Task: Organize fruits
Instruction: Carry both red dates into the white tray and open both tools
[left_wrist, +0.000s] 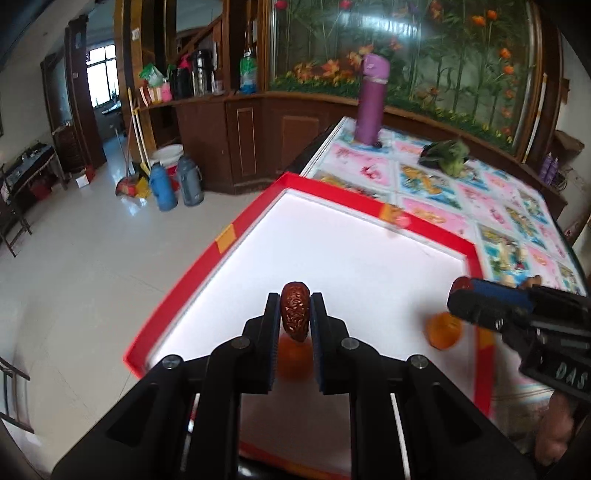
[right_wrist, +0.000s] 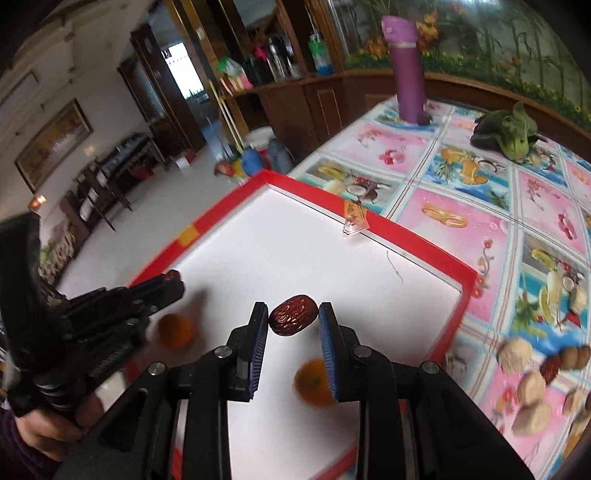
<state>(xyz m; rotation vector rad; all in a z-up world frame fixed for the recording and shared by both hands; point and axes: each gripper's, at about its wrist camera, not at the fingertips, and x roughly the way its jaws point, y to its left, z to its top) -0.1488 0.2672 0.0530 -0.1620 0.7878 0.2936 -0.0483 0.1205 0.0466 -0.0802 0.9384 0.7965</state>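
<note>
Two small round oranges (left_wrist: 443, 329) lay in the shallow red-rimmed white tray (left_wrist: 221, 242) on the surface in the left wrist view, where the left tongs (left_wrist: 294, 314) clenched a wrinkled dark-red dried date (left_wrist: 294, 312) upright above the tray. From the right wrist view, the right tongs (right_wrist: 293, 320) gripped a second wrinkled dark-red date (right_wrist: 293, 315) crosswise over the tray, an orange (right_wrist: 312, 384) lying below them.

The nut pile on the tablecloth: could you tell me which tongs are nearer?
Right. The right tongs are above the tray beside the nut pile; the left tongs sit farther across the tray.
</note>
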